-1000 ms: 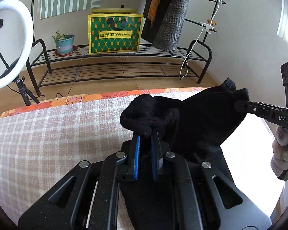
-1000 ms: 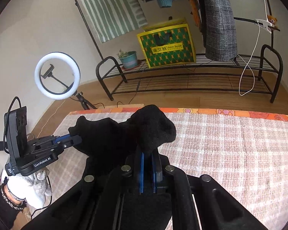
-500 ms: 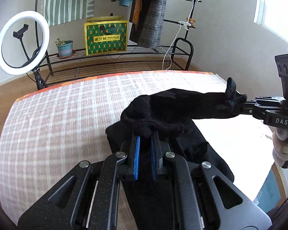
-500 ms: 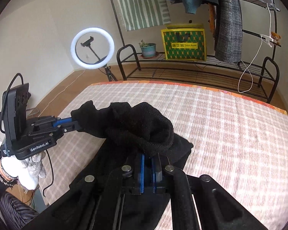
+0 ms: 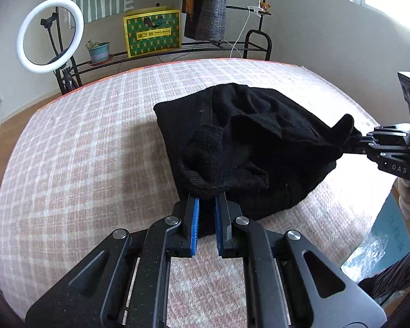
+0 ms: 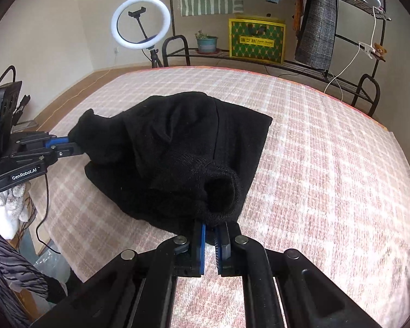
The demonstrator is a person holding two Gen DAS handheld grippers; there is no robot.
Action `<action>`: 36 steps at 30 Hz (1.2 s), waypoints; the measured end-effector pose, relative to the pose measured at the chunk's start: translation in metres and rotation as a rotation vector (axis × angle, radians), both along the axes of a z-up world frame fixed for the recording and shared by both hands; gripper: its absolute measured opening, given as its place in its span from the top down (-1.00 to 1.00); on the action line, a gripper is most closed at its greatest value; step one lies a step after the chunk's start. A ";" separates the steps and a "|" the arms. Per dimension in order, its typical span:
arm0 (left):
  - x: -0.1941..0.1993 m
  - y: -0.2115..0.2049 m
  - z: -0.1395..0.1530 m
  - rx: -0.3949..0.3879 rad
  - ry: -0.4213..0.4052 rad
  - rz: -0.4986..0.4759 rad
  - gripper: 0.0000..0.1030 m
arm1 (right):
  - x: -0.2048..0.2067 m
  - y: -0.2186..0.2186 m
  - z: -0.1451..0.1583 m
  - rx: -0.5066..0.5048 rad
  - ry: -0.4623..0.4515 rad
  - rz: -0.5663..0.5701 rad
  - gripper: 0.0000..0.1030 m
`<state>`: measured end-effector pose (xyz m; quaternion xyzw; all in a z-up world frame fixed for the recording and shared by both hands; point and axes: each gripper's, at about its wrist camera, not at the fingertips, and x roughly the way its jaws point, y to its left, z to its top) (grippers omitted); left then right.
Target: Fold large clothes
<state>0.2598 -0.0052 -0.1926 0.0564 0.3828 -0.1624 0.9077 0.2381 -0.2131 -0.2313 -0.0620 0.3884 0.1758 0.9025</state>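
A black knit garment (image 5: 246, 142) lies bunched on the pink checked bedcover (image 5: 82, 150). My left gripper (image 5: 207, 198) is shut on its near cuff-like edge, low over the cover. My right gripper (image 5: 354, 143) shows at the right, shut on another end of the garment. In the right wrist view the garment (image 6: 183, 147) spreads across the cover (image 6: 328, 164); my right gripper (image 6: 210, 225) pinches a rolled opening at its near edge, and my left gripper (image 6: 75, 143) holds the far left end.
A metal rack (image 5: 191, 46) with a green box (image 5: 153, 35), a potted plant (image 5: 97, 52) and hanging clothes stands beyond the bed. A ring light (image 5: 50, 35) stands at the left. A plastic bag (image 5: 380, 246) lies beside the bed's right edge.
Both grippers have come down with the garment, from held up in the air to low over the cover. The garment now lies on the bed, folded over itself.
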 end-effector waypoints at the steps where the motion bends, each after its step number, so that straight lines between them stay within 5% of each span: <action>1: -0.005 -0.001 -0.002 0.013 0.000 -0.013 0.84 | -0.004 -0.001 -0.001 -0.015 -0.016 -0.003 0.94; 6: -0.037 -0.002 -0.010 0.111 0.000 -0.087 0.78 | -0.032 -0.004 -0.003 -0.097 -0.041 0.054 0.78; 8: -0.048 0.012 -0.008 0.068 0.029 -0.085 0.75 | -0.046 -0.010 -0.002 -0.102 -0.028 0.062 0.60; 12: -0.043 0.052 -0.001 -0.173 0.127 0.004 0.31 | -0.056 -0.041 0.005 0.109 0.035 -0.016 0.29; 16: -0.013 0.081 -0.008 -0.487 0.275 0.140 0.22 | -0.040 -0.070 -0.003 0.396 0.139 -0.131 0.03; 20: 0.012 0.085 -0.026 -0.672 0.384 0.217 0.21 | -0.020 -0.087 -0.023 0.604 0.239 -0.211 0.03; 25: 0.029 0.064 -0.046 -0.692 0.487 0.211 0.21 | -0.002 -0.079 -0.040 0.629 0.321 -0.200 0.03; 28: 0.032 0.057 -0.051 -0.683 0.501 0.206 0.64 | 0.005 -0.071 -0.050 0.647 0.375 -0.170 0.07; 32: 0.029 0.053 -0.036 -0.637 0.439 0.194 0.82 | 0.005 -0.065 -0.049 0.649 0.380 -0.126 0.85; 36: 0.011 0.061 -0.002 -0.624 0.337 0.162 0.83 | -0.009 -0.085 -0.016 0.762 0.300 -0.119 0.92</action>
